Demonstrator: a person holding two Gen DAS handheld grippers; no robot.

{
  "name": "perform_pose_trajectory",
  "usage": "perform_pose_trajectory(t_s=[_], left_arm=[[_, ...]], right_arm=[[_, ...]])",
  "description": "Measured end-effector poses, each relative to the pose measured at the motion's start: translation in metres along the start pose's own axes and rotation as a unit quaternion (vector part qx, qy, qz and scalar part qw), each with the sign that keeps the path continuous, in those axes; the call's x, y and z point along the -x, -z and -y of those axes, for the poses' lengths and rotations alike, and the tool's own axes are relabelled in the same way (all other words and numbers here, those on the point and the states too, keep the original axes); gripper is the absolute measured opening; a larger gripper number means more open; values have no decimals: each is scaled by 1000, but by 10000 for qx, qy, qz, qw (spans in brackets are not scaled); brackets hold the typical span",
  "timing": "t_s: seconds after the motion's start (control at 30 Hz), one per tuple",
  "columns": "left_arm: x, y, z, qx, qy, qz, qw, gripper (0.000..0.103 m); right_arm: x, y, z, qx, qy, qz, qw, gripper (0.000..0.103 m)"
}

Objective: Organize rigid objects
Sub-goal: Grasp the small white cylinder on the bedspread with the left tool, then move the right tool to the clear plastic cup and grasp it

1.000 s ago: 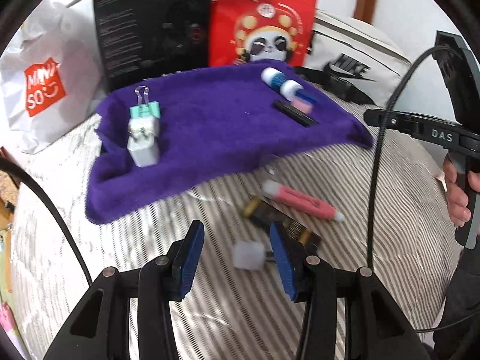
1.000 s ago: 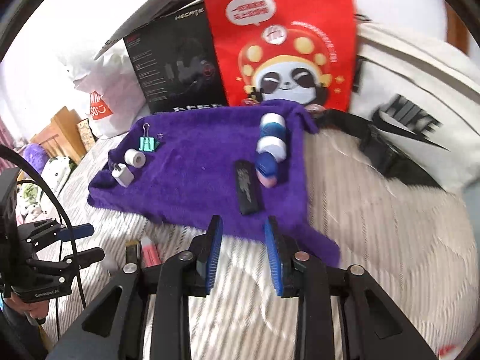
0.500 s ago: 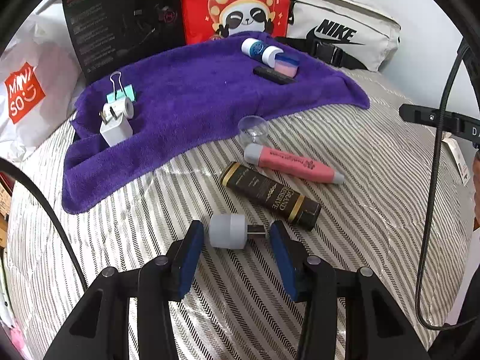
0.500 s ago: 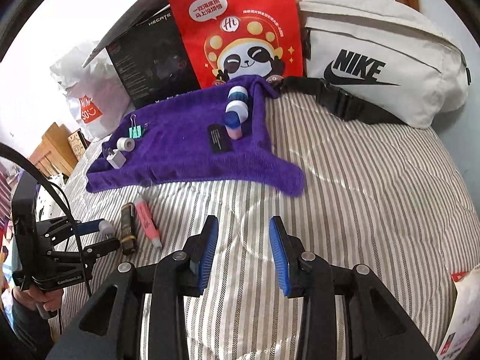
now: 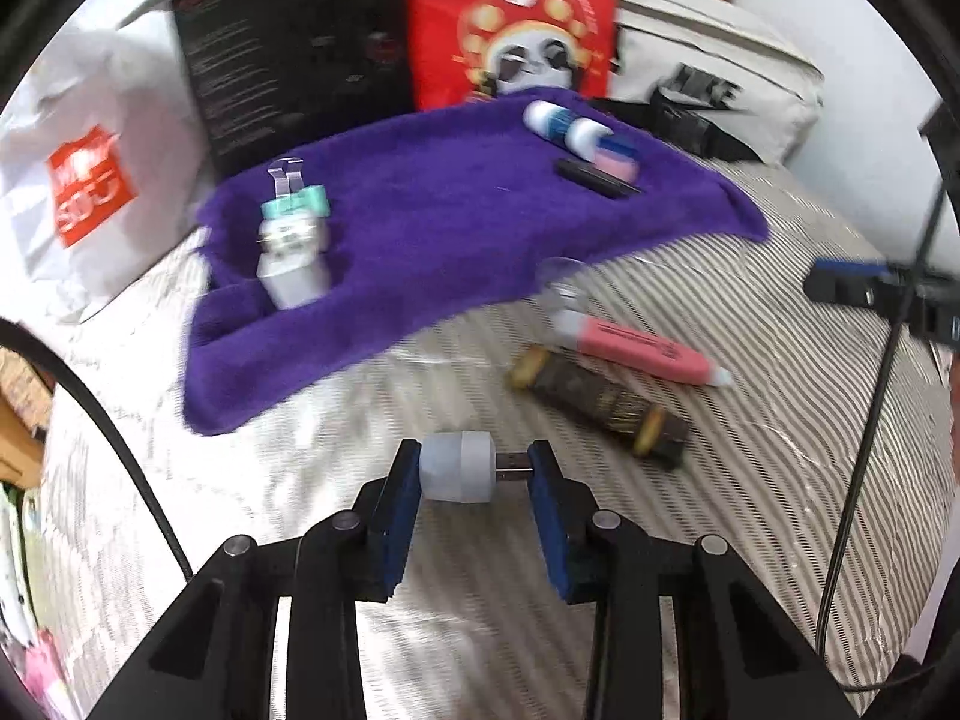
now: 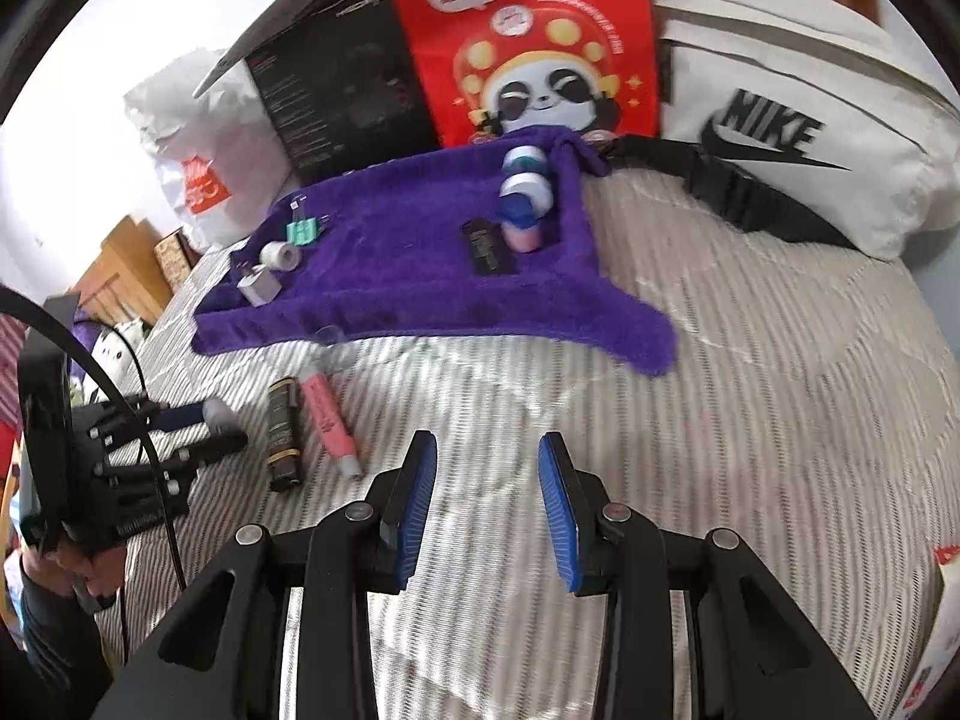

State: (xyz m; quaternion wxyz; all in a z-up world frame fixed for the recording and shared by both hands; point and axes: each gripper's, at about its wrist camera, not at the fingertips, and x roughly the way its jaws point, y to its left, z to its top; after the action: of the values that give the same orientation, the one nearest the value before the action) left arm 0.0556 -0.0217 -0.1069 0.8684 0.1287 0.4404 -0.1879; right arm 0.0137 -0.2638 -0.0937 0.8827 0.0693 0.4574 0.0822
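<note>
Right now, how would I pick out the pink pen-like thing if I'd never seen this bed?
Find the purple towel spread on the striped bedcover. Just off its near edge, two tube-shaped things lie side by side on the stripes. The pink pen is the one nearer the towel, bright pink with a pale tip, while its neighbour is a dark tube with gold bands.

The left gripper (image 5: pixel 474 468) is angling steeply downward, its jaws closing, and both blue pads (image 5: pixel 403 483) are pressing on the ends of a small white adapter (image 5: pixel 457 467) lying crosswise between them. The right gripper (image 6: pixel 487 483) is also pointing steeply down, its jaws standing a little apart with nothing between them. In the right wrist view, a hand (image 6: pixel 66 564) is gripping the left gripper's handle at the frame's left edge.
</note>
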Motion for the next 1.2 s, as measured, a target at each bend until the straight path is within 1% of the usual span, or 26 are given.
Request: perform_pose_trajectory(t_s=[0.1, 0.27, 0.33, 0.43, 0.5, 0.6, 0.67, 0.73, 0.83, 1.03, 1.1, 1.13, 1.17, 1.2], left_arm=[[4, 2, -25, 249, -229, 33, 9994, 34], [0, 8, -53, 616, -361, 39, 9974, 34], [-3, 10, -57, 624, -406, 37, 9972, 34], [-8, 13, -59, 507, -712, 26, 9962, 34], [-8, 15, -62, 482, -812, 21, 9955, 34], [-6, 17, -69, 622, -717, 67, 9955, 34], [-6, 18, -74, 750, -721, 90, 9945, 34], [-8, 19, -76, 832, -630, 71, 9945, 34], [-10, 20, -77, 885, -498, 93, 9948, 34], [-12, 20, -78, 942, -380, 154, 9947, 34], [-11, 21, -79, 979, -329, 162, 9945, 34], [-11, 21, -80, 983, -318, 164, 9945, 34], [-11, 21, -80, 990, -307, 165, 9945, 34], [-11, 21, -80, 990, -309, 168, 9945, 34]], right_arm=[[-9, -1, -13, 147, -115, -75, 9998, 35], [-27, -7, -36, 288, -344, -157, 9989, 35], [-35, -11, -47, 345, -386, -185, 9985, 35], [-45, -19, -63, 475, -474, -157, 9976, 35], [-50, -23, -70, 540, -466, -111, 9974, 35], [-59, -28, -79, 680, -395, -114, 9968, 34], [-65, -31, -85, 763, -310, -98, 9966, 33], [-71, -33, -91, 833, -251, -119, 9961, 33], [-81, -35, -97, 940, -124, -167, 9954, 33], [-98, -40, -104, 931, -11, -282, 9953, 33], [-102, -41, -107, 958, 135, -282, 9949, 33], [-105, -42, -108, 970, 191, -290, 9947, 32], [-107, -42, -108, 984, 231, -294, 9944, 26], [-108, -42, -108, 1001, 289, -287, 9941, 27]])
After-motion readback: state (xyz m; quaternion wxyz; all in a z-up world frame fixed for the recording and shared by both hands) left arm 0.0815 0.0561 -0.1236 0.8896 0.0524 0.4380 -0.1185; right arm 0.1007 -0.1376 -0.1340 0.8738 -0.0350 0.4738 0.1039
